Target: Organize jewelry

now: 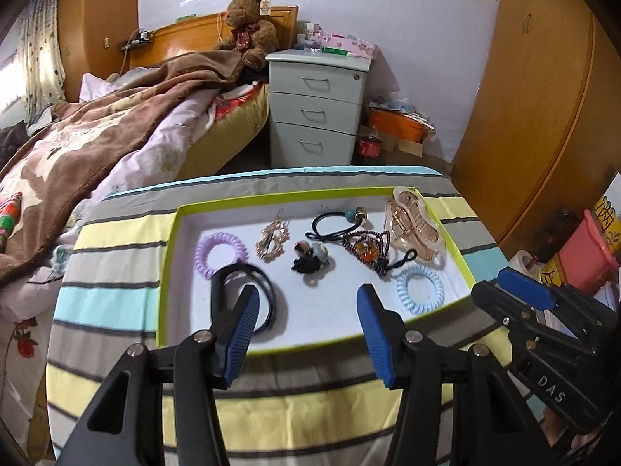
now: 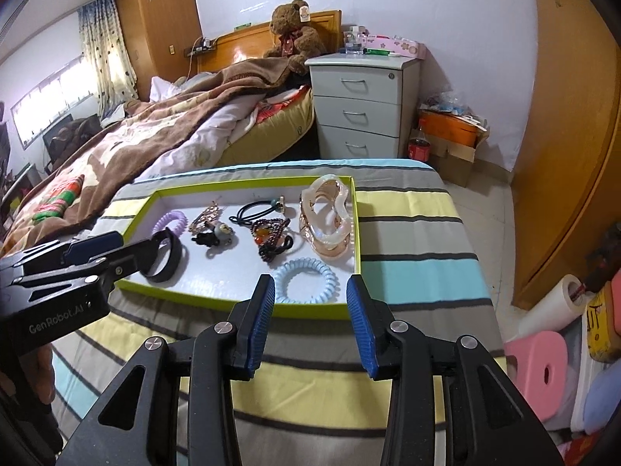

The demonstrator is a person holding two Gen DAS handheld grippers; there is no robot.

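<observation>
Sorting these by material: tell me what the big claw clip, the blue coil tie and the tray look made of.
Claw clip: likely translucent plastic or acrylic, glossy, peach-tinted; light shows through it.
Blue coil tie: looks like smooth plastic, pale blue, wound like a phone cord.
Tray: probably cardboard, a matte white floor with thin lime-green walls, like a box lid.

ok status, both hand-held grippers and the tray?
Left hand-held gripper open, empty. Right hand-held gripper open, empty. Hair ties and clips in tray. Nothing blocking.

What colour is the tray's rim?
Lime green rim with a white floor inside; clearest in the right wrist view.
</observation>
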